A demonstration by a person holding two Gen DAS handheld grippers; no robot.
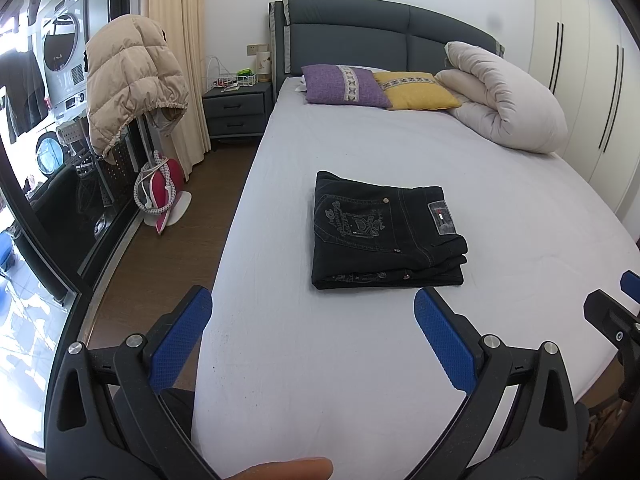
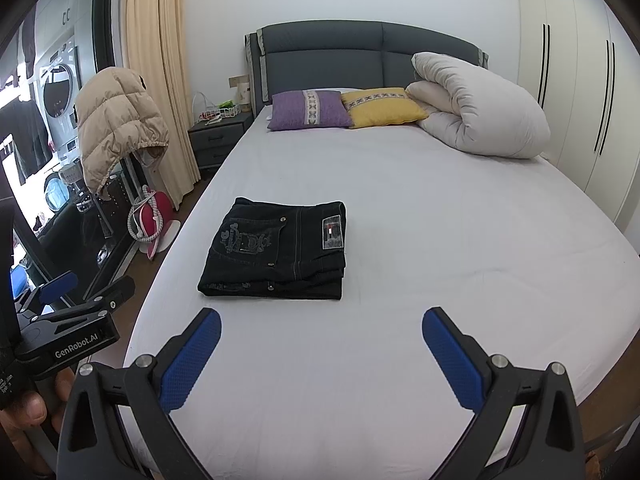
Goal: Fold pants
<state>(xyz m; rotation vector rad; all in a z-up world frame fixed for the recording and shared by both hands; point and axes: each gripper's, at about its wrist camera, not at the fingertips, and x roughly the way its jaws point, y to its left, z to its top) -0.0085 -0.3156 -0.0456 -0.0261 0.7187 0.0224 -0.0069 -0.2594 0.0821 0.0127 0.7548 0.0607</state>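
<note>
A pair of black jeans [image 1: 386, 232] lies folded into a compact rectangle on the white bed sheet [image 1: 360, 360], back pocket and label patch up. It also shows in the right wrist view [image 2: 276, 252]. My left gripper [image 1: 314, 300] is open and empty, held above the near part of the bed, short of the jeans. My right gripper [image 2: 322, 320] is open and empty too, over the sheet just in front and to the right of the jeans. The left gripper's body shows at the left edge of the right wrist view [image 2: 76, 320].
A purple pillow [image 1: 344, 86], a yellow pillow [image 1: 416, 90] and a rolled white duvet [image 1: 504, 100] lie by the dark headboard [image 1: 380, 36]. A nightstand [image 1: 236, 110], a beige jacket [image 1: 132, 76] on a stand and a red item [image 1: 162, 194] stand left of the bed. Wardrobe doors [image 1: 588, 80] line the right.
</note>
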